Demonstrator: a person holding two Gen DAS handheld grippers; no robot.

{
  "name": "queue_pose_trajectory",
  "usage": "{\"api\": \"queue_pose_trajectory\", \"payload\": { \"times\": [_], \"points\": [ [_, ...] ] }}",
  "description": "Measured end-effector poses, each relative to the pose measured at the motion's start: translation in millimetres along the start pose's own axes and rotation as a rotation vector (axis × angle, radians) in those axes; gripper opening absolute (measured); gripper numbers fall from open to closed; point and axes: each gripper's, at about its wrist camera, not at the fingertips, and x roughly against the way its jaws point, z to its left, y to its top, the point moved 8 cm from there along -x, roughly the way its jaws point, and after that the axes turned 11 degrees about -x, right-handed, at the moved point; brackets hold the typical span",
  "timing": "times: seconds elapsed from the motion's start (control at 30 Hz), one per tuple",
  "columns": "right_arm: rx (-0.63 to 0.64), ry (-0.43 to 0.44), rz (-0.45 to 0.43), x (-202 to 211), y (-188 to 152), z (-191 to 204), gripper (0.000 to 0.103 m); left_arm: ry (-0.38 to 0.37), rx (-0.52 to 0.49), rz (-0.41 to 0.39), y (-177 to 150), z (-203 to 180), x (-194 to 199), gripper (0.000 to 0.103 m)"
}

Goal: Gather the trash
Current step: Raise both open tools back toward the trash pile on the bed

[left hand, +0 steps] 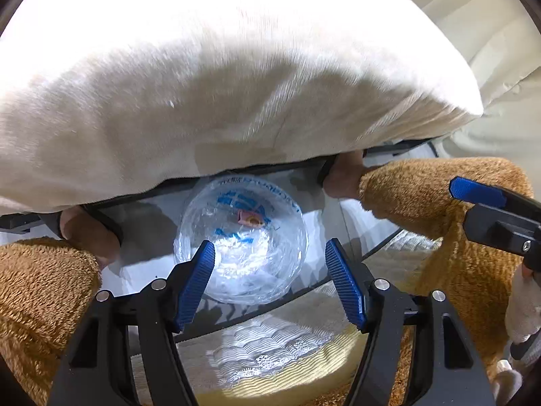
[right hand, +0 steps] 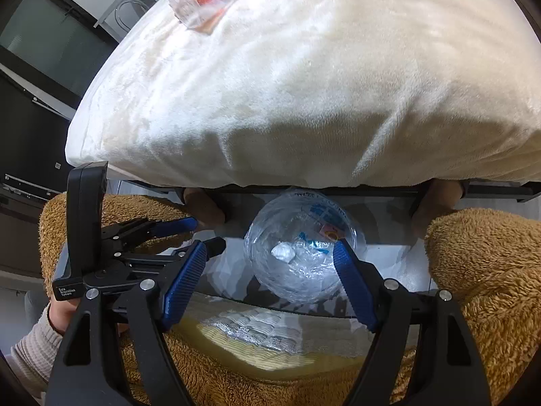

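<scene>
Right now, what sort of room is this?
Probably a bedroom: a cream plush-covered bed on a dark frame, trash wrappers lying on it, and a bin lined with a clear plastic bag at the person's brown fleece-clad legs.

A bed covered by a cream plush blanket (right hand: 304,94) carries, at its far edge, a clear plastic wrapper (right hand: 199,3) with an orange label, lying on the blanket.

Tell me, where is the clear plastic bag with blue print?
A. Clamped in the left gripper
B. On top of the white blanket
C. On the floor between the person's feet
C: the clear plastic bag lies open below the white blanket, between the feet.
</scene>
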Motion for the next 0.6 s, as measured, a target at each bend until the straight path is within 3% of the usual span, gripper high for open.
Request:
{"api": "queue_pose_trajectory", "payload": {
  "times": [0.6],
  "points": [
    [0.094, 0.029, -0.201, 77, 17, 27, 0.077, 0.063, -0.043, -0.252, 41, -9, 102, 0.067]
  ]
}}
